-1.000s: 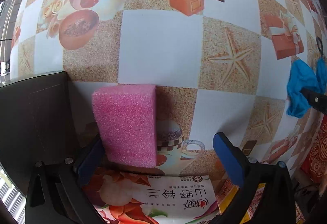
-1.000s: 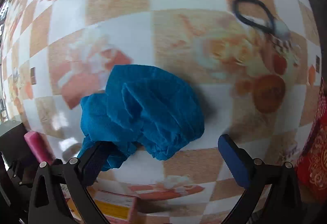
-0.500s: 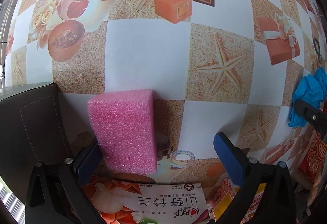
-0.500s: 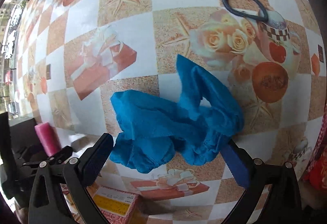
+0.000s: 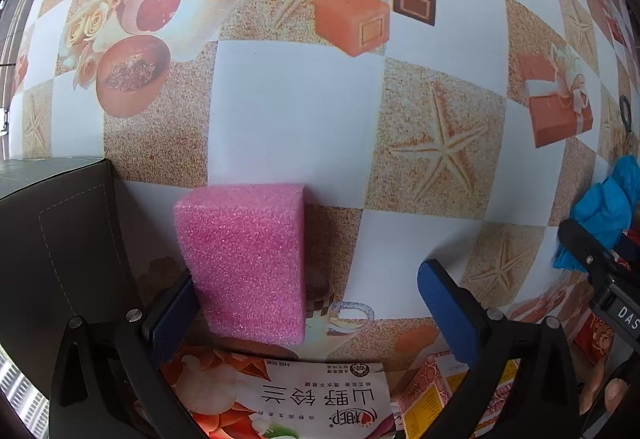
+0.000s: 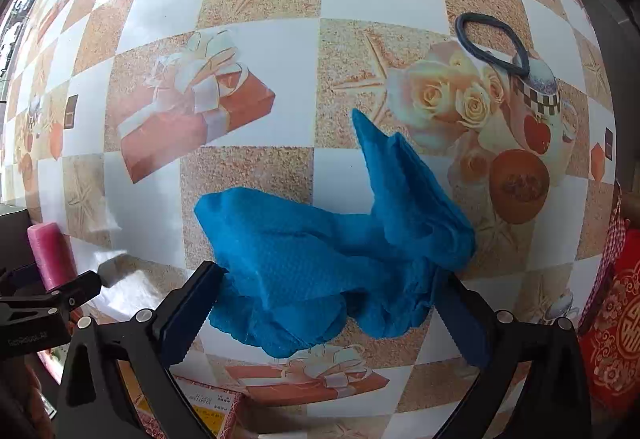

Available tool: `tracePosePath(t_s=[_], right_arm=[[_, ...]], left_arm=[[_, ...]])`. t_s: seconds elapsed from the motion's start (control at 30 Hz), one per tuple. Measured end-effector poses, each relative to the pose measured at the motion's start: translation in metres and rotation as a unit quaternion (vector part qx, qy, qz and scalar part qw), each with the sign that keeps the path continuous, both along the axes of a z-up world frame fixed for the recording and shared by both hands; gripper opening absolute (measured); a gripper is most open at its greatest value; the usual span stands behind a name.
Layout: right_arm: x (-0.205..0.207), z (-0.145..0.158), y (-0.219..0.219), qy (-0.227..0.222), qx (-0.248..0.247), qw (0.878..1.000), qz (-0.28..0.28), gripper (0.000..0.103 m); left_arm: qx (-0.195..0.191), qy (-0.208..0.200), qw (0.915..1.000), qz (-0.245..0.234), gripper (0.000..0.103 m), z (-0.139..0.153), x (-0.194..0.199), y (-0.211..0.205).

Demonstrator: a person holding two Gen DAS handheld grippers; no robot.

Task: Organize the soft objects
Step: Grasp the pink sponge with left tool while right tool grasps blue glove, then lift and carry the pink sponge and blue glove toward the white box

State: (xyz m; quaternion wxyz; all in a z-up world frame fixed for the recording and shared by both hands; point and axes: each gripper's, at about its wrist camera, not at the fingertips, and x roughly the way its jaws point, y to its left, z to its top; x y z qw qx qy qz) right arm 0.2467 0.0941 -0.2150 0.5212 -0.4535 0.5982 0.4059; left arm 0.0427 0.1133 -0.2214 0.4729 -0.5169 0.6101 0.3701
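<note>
A pink foam sponge [image 5: 244, 263] stands on the patterned tablecloth, resting against the left finger of my left gripper [image 5: 308, 315]. That gripper is open and its right finger is well clear of the sponge. A crumpled blue cloth [image 6: 332, 251] lies on the table between the wide-spread fingers of my right gripper [image 6: 326, 315], which is open. The cloth [image 5: 604, 211] also shows at the right edge of the left wrist view. The sponge [image 6: 50, 255] shows at the far left of the right wrist view.
A dark box [image 5: 60, 239] stands just left of the sponge. A snack bag [image 5: 300, 399] and a printed carton [image 6: 200, 411] lie near the front edge. A dark hair tie [image 6: 492, 43] rests beyond the cloth. Red fabric [image 6: 616, 319] hangs at the right.
The blue cloth has gone from a tight bunch to a looser, flatter spread on the table. The right view has steadied. The sponge stays against the left finger.
</note>
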Motion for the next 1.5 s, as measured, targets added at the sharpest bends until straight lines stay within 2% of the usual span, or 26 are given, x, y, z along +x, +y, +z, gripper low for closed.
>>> tracePosePath(t_s=[0.07, 0.1, 0.13, 0.17, 0.2, 0.27, 0.47, 0.73, 0.83, 1.17, 1.5], right_arm=[[0.0, 0.009, -0.007, -0.007, 0.017, 1.0, 0.007, 0.088], [0.0, 0.014, -0.011, -0.013, 0.025, 0.999, 0.016, 0.075], [-0.002, 0.019, -0.014, -0.017, 0.035, 0.999, 0.027, 0.058], [-0.002, 0.024, -0.016, -0.012, 0.046, 0.998, 0.035, 0.048], [-0.003, 0.028, -0.019, -0.003, 0.054, 0.998, 0.038, 0.032], [0.003, 0.031, -0.024, 0.025, 0.058, 0.998, 0.022, 0.032], [0.022, 0.056, -0.046, 0.07, 0.091, 0.993, -0.033, 0.032], [0.041, 0.09, -0.09, 0.089, 0.114, 0.986, -0.083, 0.032], [0.046, 0.101, -0.11, 0.089, 0.119, 0.984, -0.098, 0.032], [0.081, 0.139, -0.184, 0.082, 0.137, 0.975, -0.154, 0.032], [0.085, 0.146, -0.231, 0.068, 0.136, 0.968, -0.202, 0.032]], left_arm=[[0.02, -0.005, 0.9996, -0.021, 0.09, 0.007, 0.006, -0.004], [0.03, -0.008, 0.999, -0.033, 0.085, 0.012, 0.01, -0.005], [0.044, -0.013, 0.998, -0.045, 0.069, 0.017, 0.014, -0.005], [0.055, -0.018, 0.9967, -0.057, 0.049, 0.023, 0.018, -0.005], [0.063, -0.025, 0.9954, -0.067, 0.049, 0.028, 0.023, -0.005], [0.073, -0.041, 0.9937, -0.075, 0.049, 0.036, 0.03, -0.004], [0.114, -0.069, 0.985, -0.11, 0.049, 0.069, 0.053, -0.006], [0.162, -0.11, 0.9633, -0.184, 0.049, 0.125, 0.106, -0.026], [0.17, -0.127, 0.9534, -0.214, 0.049, 0.144, 0.12, -0.048], [0.184, -0.179, 0.9117, -0.321, 0.049, 0.192, 0.164, -0.109], [0.164, -0.229, 0.8622, -0.421, 0.049, 0.217, 0.187, -0.184]])
